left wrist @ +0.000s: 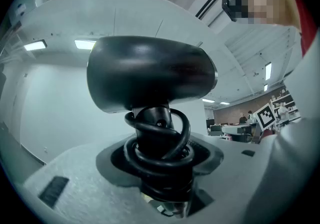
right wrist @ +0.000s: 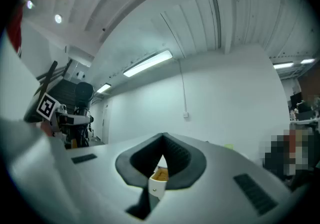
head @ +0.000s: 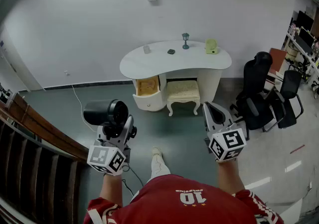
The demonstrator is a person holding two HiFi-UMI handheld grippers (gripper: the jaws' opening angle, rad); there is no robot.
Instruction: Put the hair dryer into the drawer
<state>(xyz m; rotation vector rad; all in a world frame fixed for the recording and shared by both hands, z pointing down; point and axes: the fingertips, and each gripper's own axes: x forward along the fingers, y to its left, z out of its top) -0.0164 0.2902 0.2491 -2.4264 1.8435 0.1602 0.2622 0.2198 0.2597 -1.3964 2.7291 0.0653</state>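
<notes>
so the left gripper has its jaws clamped round the handle of the black hair dryer, cord looped around that handle, barrel sitting sideways above the jaws. the right gripper is pressed together with nothing in it. both are held out over the floor, well apart from the white desk by the far wall. the drawer on the desk's left side hangs open, right beside a little cushioned stool.
</notes>
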